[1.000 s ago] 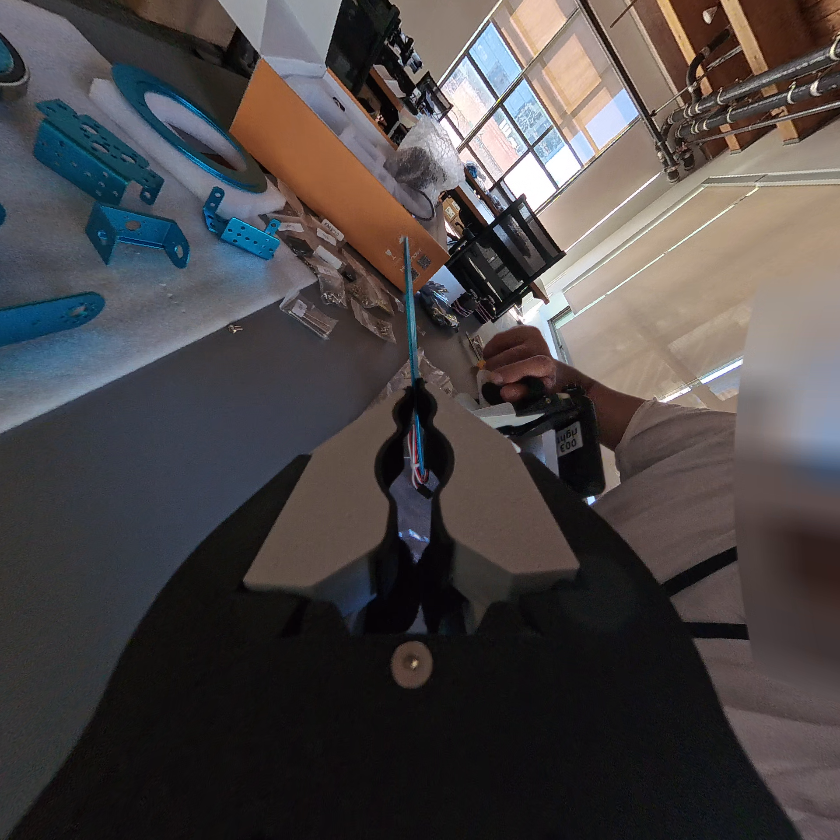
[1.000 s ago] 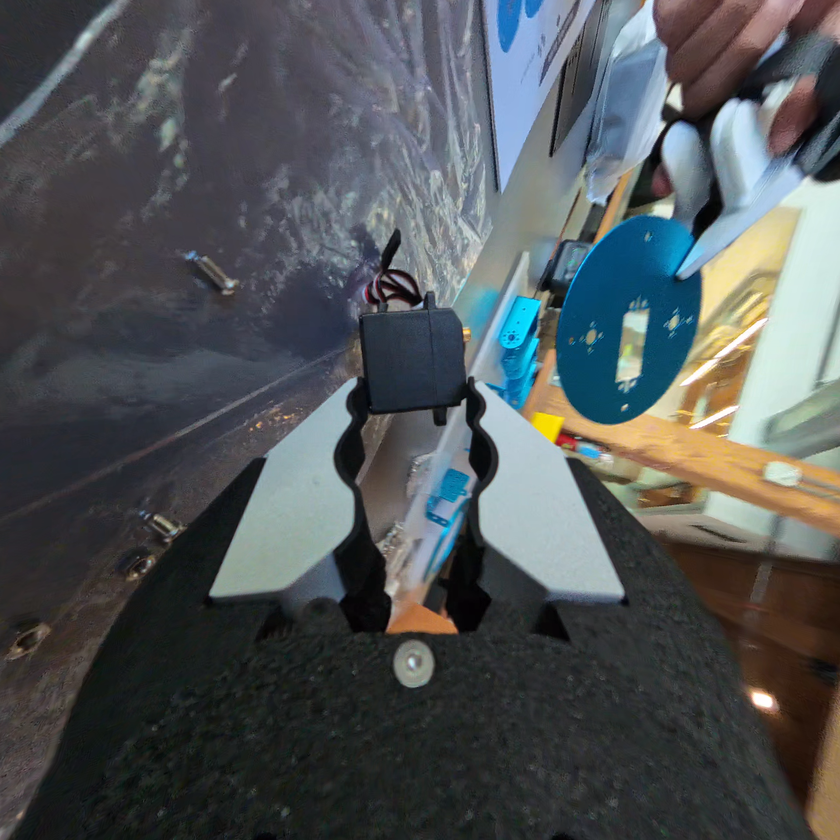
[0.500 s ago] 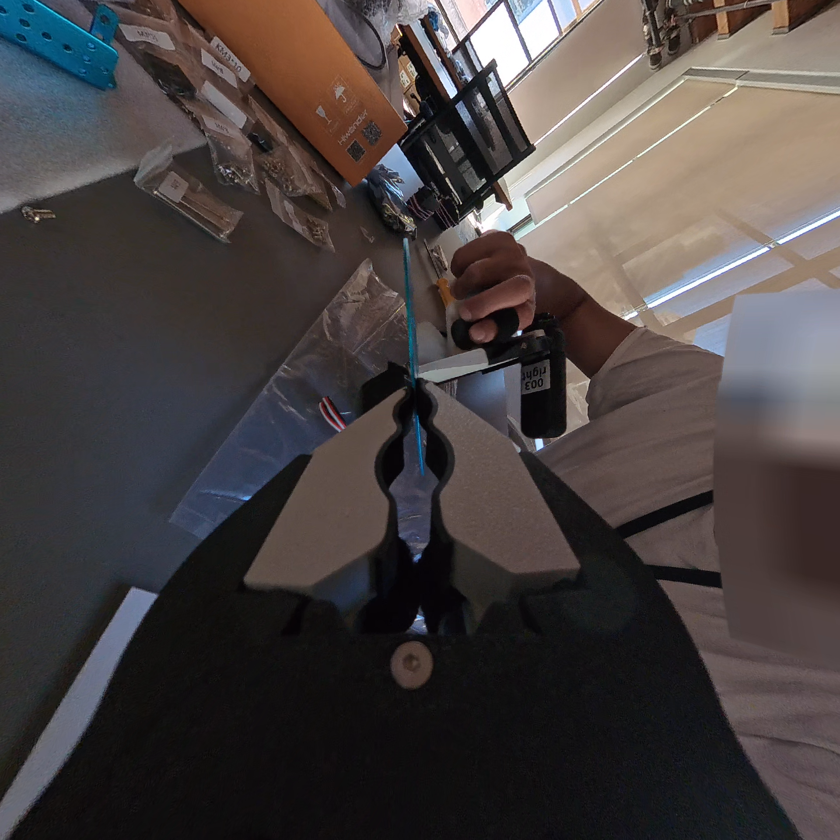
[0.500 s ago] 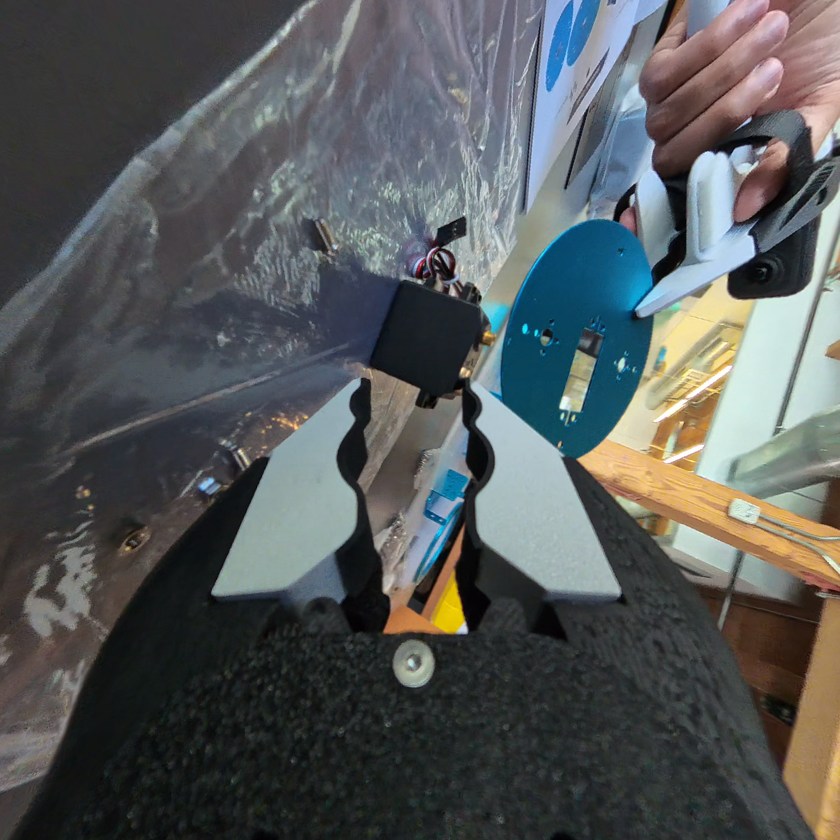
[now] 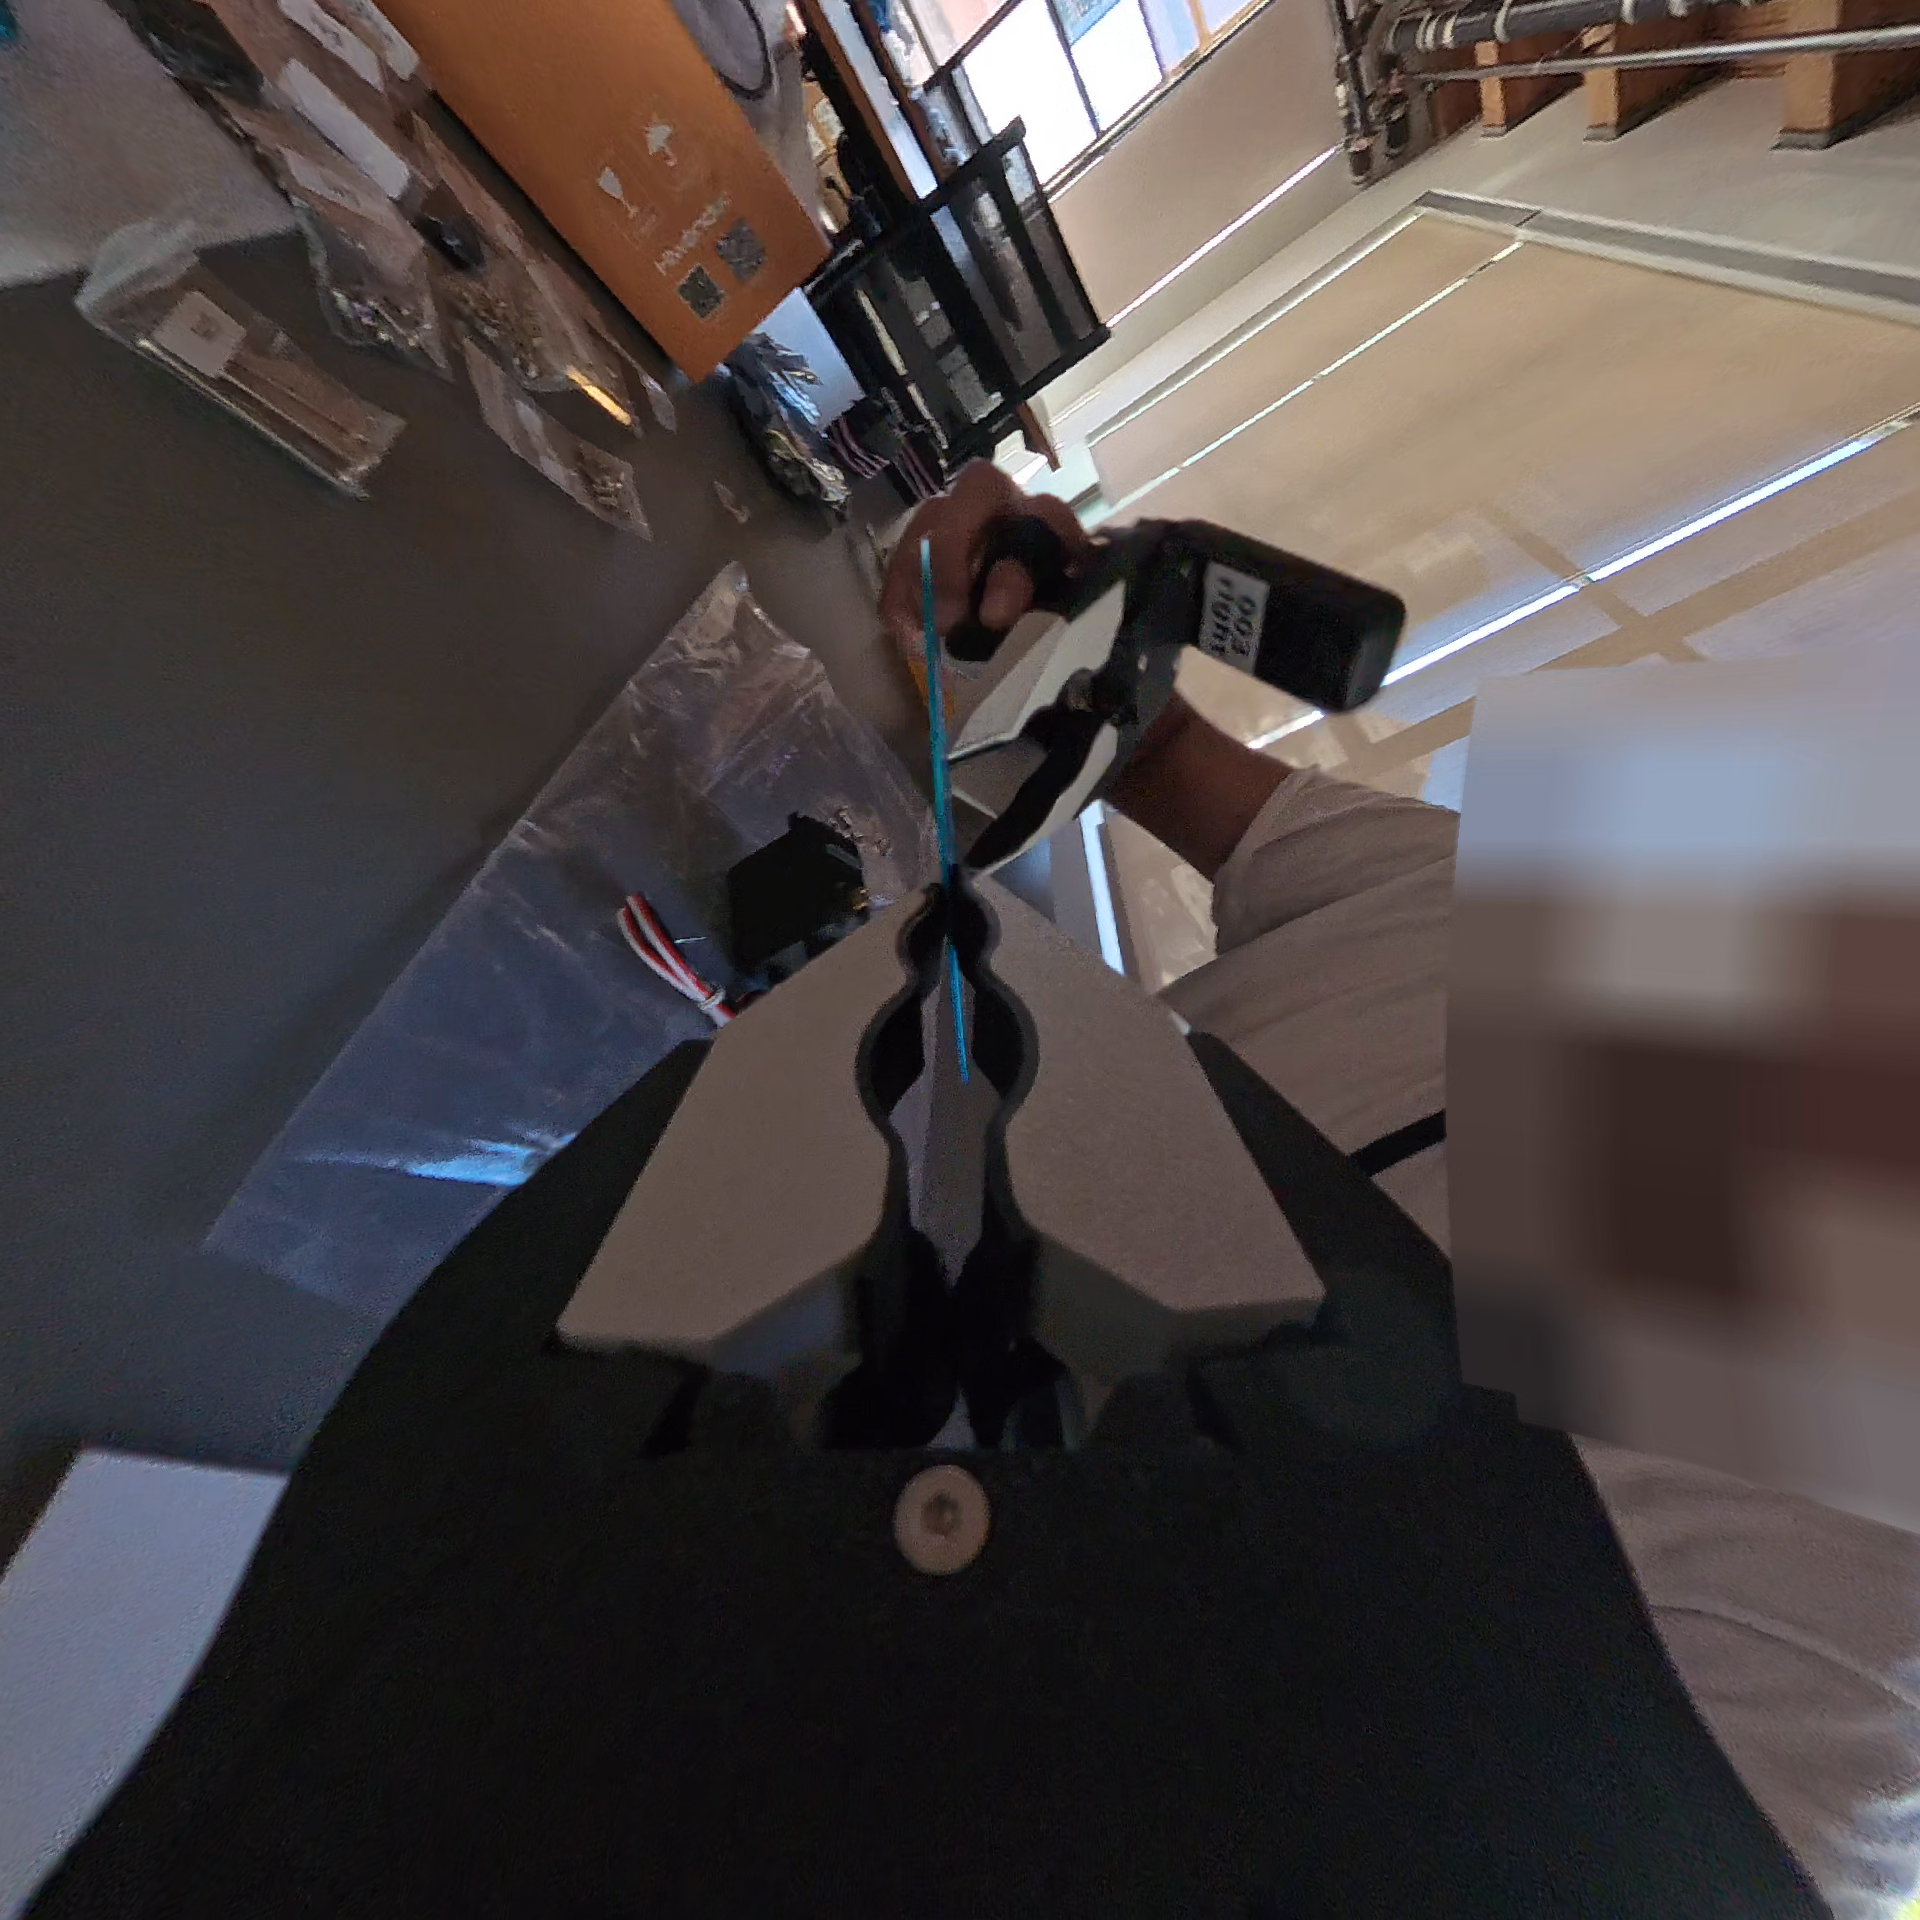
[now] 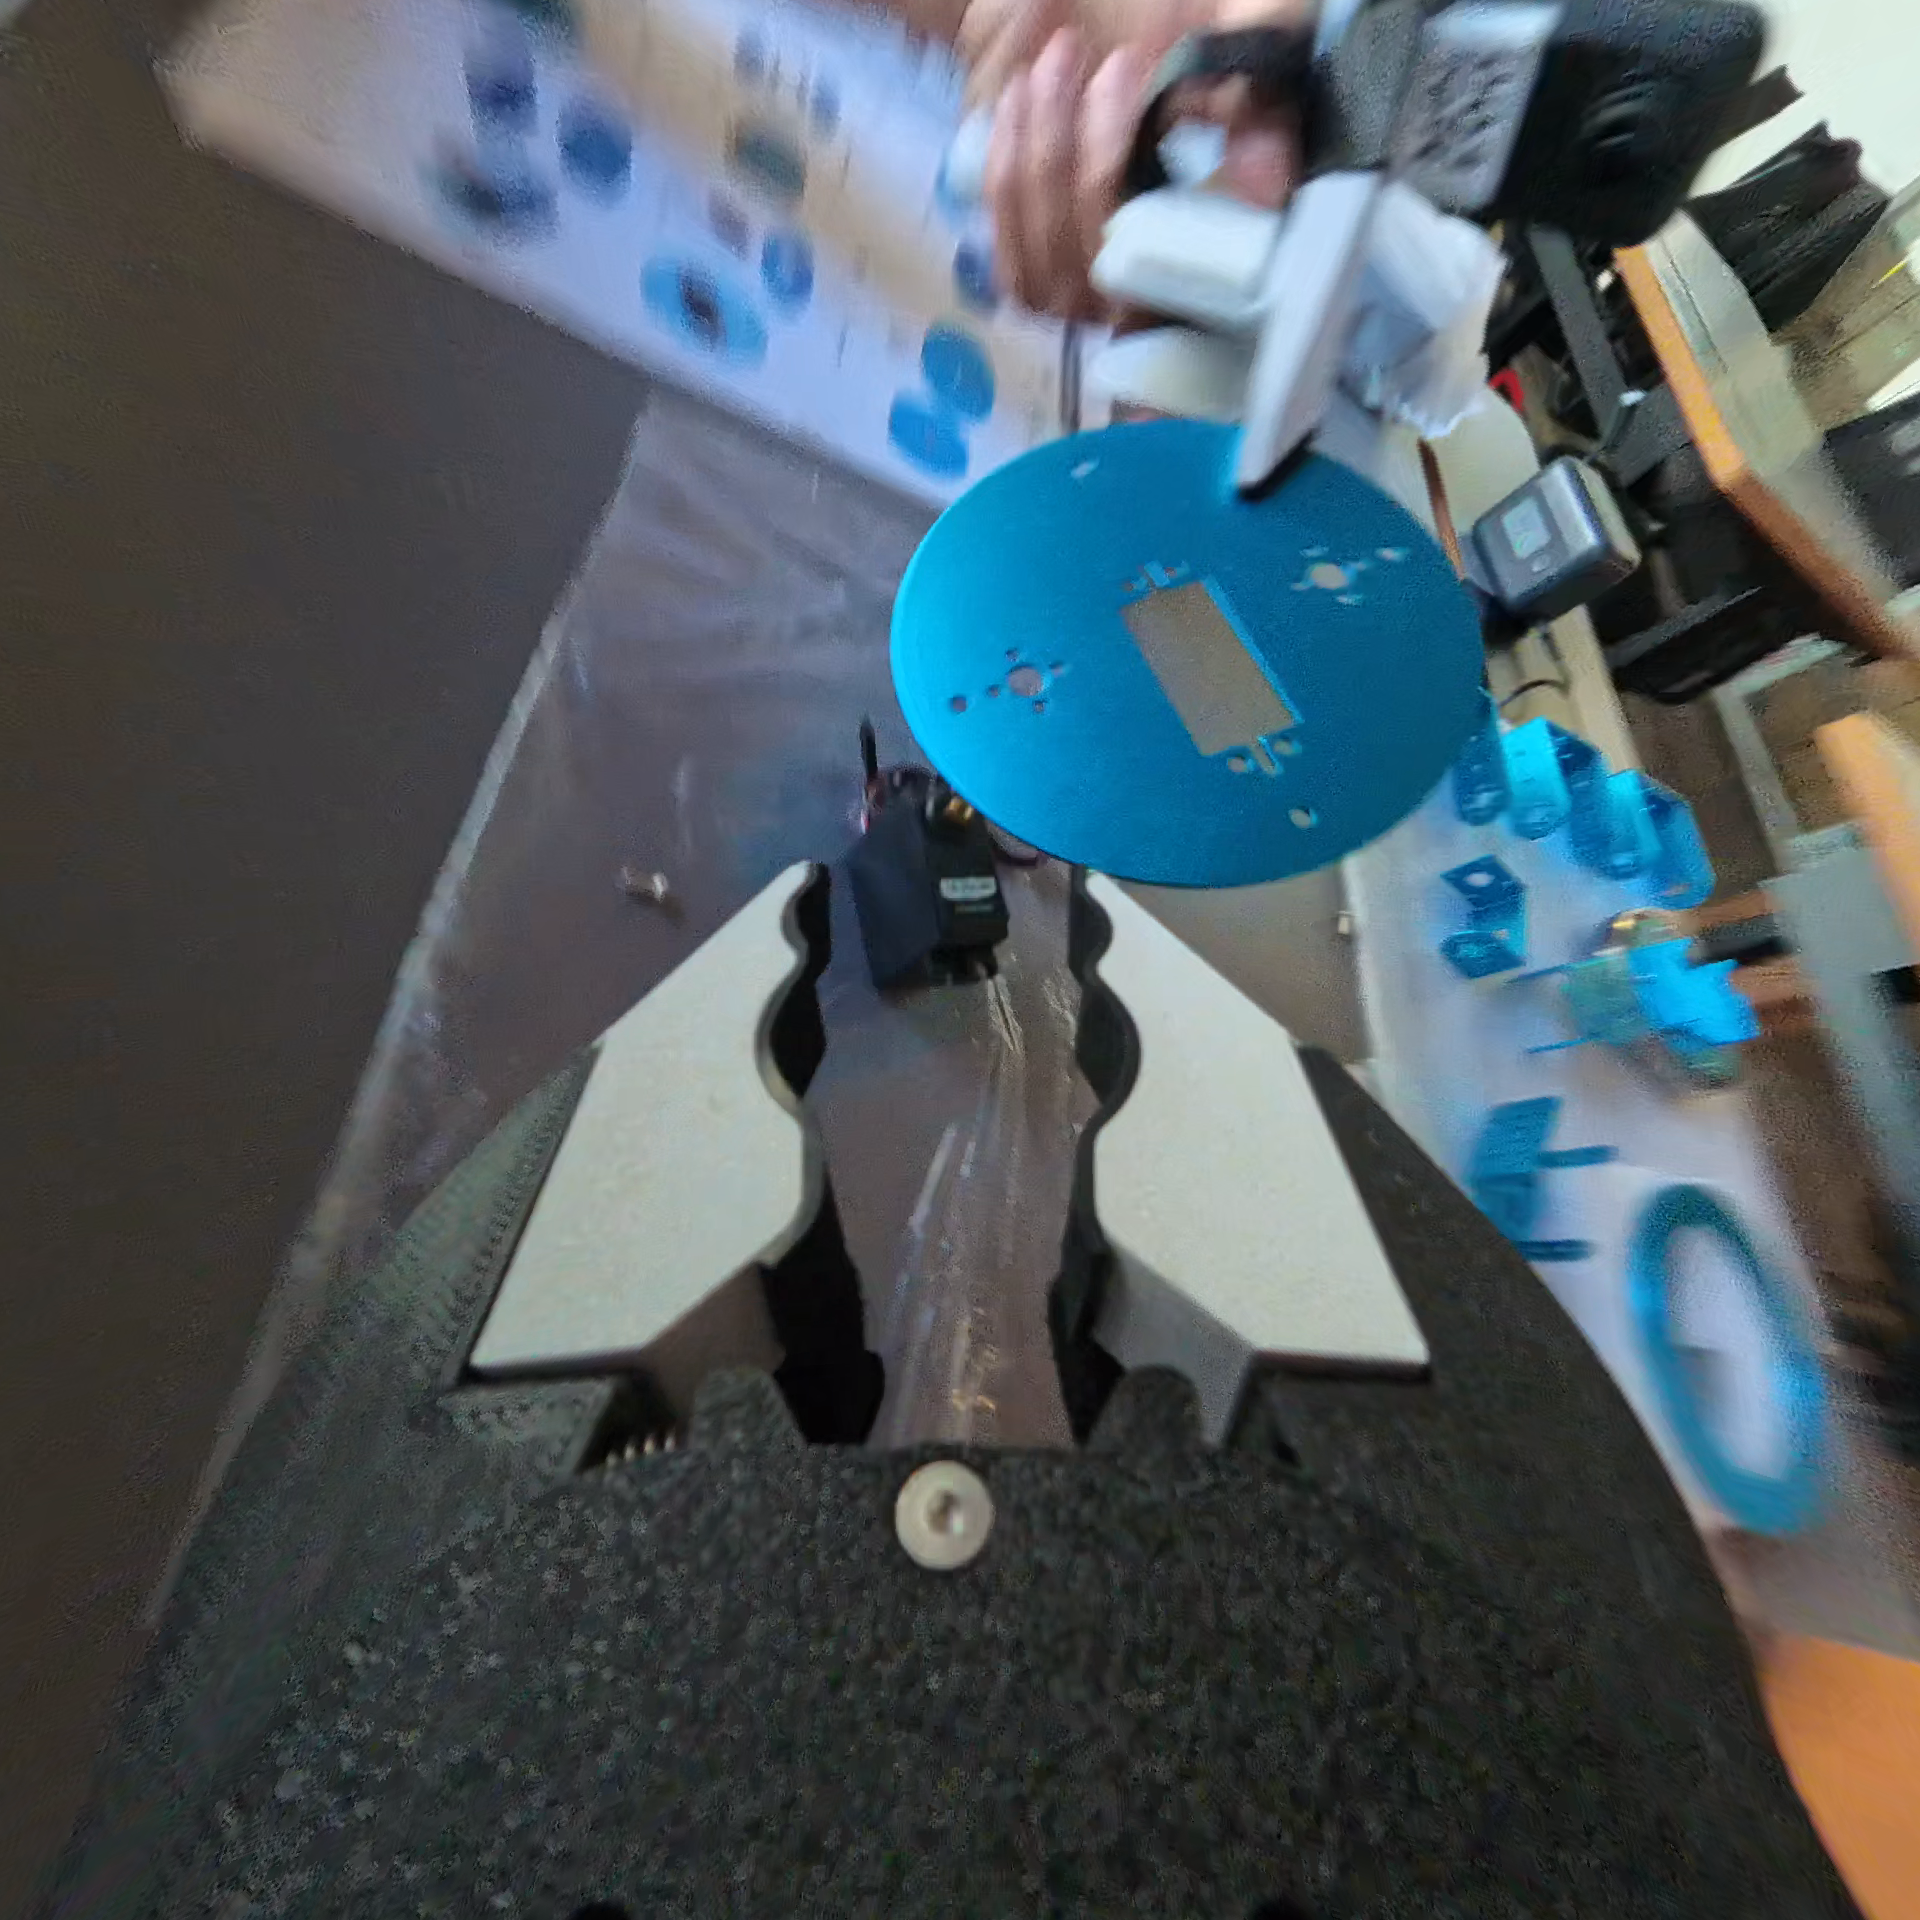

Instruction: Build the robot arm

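Grey table (image 5: 260,727), clear plastic sheet (image 5: 540,1039), windows (image 5: 1091,62)

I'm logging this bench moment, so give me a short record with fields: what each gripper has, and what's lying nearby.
left gripper: shut on blue disc, gripped at its rim
right gripper: open, empty
nearest to right gripper: black servo, just past the fingertips
servo rests on: clear plastic bag
surface: dark table
nearby: blue brackets, loose screw

A workshop: blue metal brackets (image 6: 1600,810), bagged hardware (image 5: 249,358) and exposed ceiling pipes (image 5: 1558,31).
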